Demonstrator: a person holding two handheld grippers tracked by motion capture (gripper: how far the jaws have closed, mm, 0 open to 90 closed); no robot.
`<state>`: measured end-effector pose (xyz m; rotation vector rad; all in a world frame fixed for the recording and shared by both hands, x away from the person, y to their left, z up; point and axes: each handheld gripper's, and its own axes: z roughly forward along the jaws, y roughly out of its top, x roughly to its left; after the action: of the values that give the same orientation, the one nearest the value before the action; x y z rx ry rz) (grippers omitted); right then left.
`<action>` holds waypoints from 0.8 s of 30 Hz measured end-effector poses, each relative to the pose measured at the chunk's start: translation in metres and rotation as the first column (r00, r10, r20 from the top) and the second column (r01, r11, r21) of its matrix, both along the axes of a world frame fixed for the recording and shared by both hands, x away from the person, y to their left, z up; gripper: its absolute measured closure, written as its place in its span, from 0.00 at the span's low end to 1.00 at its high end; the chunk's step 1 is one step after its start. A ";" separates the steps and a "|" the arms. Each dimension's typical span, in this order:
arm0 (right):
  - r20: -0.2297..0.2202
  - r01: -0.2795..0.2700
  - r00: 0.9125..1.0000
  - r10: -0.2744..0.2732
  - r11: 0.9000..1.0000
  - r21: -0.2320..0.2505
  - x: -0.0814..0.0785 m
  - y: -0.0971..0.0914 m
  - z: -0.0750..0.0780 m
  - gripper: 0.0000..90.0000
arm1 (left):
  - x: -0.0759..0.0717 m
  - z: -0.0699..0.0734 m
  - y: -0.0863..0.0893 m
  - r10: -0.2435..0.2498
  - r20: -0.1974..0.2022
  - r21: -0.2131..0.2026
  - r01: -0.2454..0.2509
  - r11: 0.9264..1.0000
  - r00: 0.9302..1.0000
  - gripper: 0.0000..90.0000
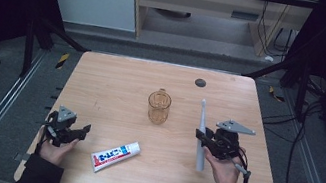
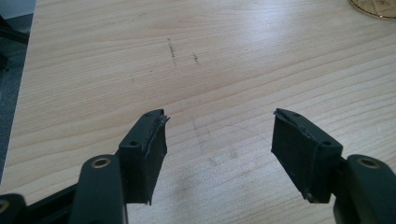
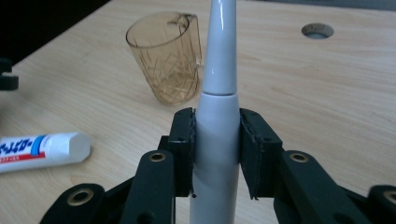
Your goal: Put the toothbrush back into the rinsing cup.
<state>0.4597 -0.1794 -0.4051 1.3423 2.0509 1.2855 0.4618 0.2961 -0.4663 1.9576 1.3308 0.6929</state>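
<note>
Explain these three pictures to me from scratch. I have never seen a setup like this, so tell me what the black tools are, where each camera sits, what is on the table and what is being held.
A person sits at a wooden table and holds a black two-jaw tool in each hand; there is no robot arm. The high view looks down from above the person's side of the table. The other two pictures come from small cameras riding on the tools, looking along their jaws.

The left hand-held gripper is open and holds nothing; bare table shows between its pads. The right hand-held gripper is shut on a white electric toothbrush, gripping its handle from both sides, with the slim neck pointing away from the person.

On the table stand an amber see-through cup with a handle and, nearer the person, a lying toothpaste tube. A round hole sits near the far edge.
</note>
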 end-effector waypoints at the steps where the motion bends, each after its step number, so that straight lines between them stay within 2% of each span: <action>1: 0.006 0.003 1.000 -0.003 1.000 0.009 0.000 0.000 0.001 0.75 | 0.000 0.000 0.000 0.000 0.002 0.001 0.000 1.000 1.000 0.39; 4: 0.033 0.006 0.999 -0.007 0.999 0.036 0.000 -0.002 0.003 0.75 | 0.000 0.000 0.000 0.002 0.003 0.000 -0.002 1.000 1.000 0.39; 8: 0.098 0.019 0.995 -0.025 0.998 0.067 -0.002 -0.003 0.006 0.75 | 0.000 0.000 0.002 0.006 0.002 0.001 -0.006 1.000 1.000 0.39; 12: 0.161 0.031 0.986 -0.049 0.993 0.110 -0.001 -0.002 0.010 0.75 | 0.000 0.000 0.002 0.011 0.009 -0.003 -0.011 1.000 1.000 0.39; 20: 0.223 0.046 0.971 -0.083 0.985 0.167 0.010 0.005 0.023 0.75 | 0.000 0.000 0.004 0.012 0.008 -0.004 -0.012 1.000 1.000 0.39; 24: 0.272 0.048 0.957 -0.102 0.979 0.197 0.018 0.013 0.029 0.75 | 0.000 0.000 0.004 0.013 0.013 -0.006 -0.013 1.000 1.000 0.39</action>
<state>0.4779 -0.1664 -0.3759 1.2201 1.7055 1.5689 0.4614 0.3001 -0.4659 1.9377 1.3375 0.7057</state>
